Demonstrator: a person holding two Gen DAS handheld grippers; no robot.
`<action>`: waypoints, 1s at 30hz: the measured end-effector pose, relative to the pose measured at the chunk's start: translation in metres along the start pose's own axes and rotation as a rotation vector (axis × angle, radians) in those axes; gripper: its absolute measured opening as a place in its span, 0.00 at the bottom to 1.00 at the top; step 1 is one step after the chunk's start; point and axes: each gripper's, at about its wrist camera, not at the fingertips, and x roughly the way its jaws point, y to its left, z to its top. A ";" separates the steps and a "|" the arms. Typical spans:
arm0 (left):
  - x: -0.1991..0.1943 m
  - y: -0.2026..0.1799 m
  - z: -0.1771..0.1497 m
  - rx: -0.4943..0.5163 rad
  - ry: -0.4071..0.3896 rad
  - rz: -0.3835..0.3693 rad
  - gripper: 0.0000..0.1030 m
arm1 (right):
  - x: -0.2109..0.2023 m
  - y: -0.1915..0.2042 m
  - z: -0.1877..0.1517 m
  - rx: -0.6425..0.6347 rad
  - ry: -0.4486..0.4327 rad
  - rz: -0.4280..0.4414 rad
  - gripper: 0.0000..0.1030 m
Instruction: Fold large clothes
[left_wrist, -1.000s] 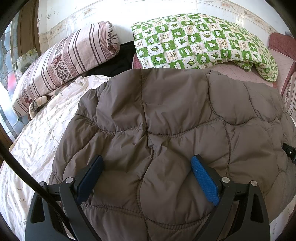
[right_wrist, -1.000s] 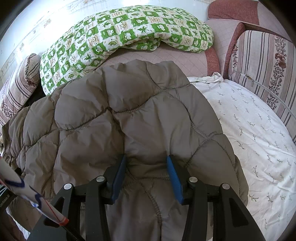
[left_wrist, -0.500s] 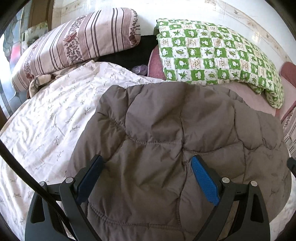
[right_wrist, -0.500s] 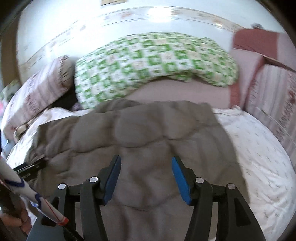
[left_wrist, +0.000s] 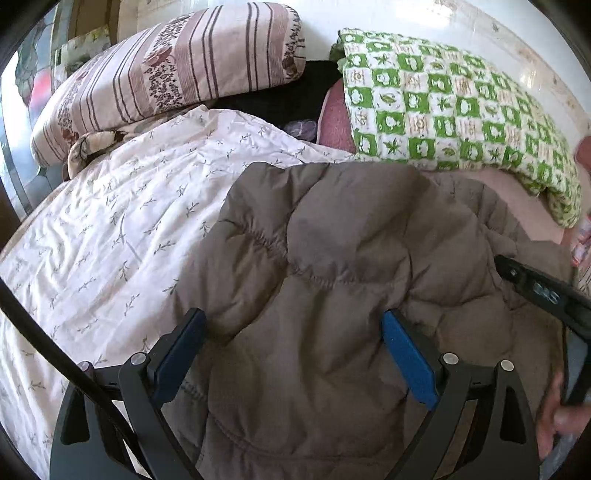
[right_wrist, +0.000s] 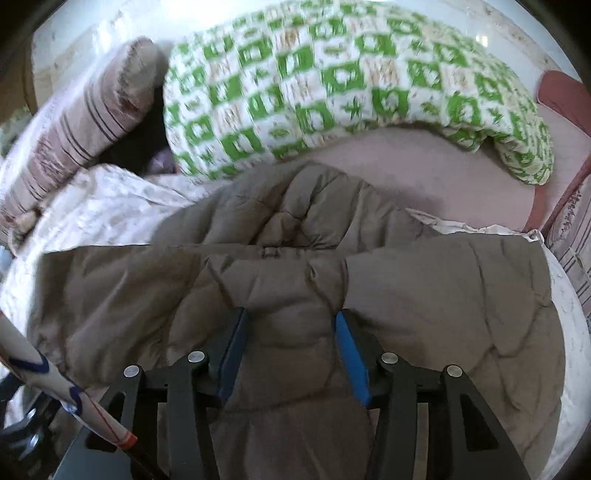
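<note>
A grey-brown quilted puffer jacket (left_wrist: 332, 266) lies on the bed's white floral sheet (left_wrist: 110, 236). My left gripper (left_wrist: 293, 354) stands wide open over the jacket's near left part. The fabric lies loose under its blue pads and nothing is pinched. In the right wrist view, my right gripper (right_wrist: 291, 347) has a bunched fold of the jacket (right_wrist: 424, 295) between its blue pads. Its jaws are closing on that fold, and the fabric puckers toward them. The jacket's right part is doubled over toward the left. The view is blurred by motion.
A green-and-white checked quilt (left_wrist: 443, 107) and a striped pillow (left_wrist: 166, 74) lie at the far side, against the white wall. A pink mattress cover (right_wrist: 424, 177) shows beyond the jacket. A person's hand (left_wrist: 554, 417) holds the other black tool (left_wrist: 539, 291) at the right edge.
My right gripper swept left with the jacket fold, laying the right side over the rest. The left gripper shifted sideways, so more sheet shows on its left, and the right tool came into its view.
</note>
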 end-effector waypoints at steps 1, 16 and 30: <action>0.001 -0.002 -0.001 0.008 0.001 0.006 0.93 | 0.009 -0.002 0.001 0.009 0.023 0.004 0.54; -0.013 -0.004 -0.004 0.007 -0.006 0.001 0.93 | -0.127 -0.108 -0.098 0.168 -0.122 -0.001 0.58; -0.002 0.009 -0.011 0.007 0.006 0.065 0.93 | -0.086 -0.220 -0.144 0.476 0.006 -0.055 0.55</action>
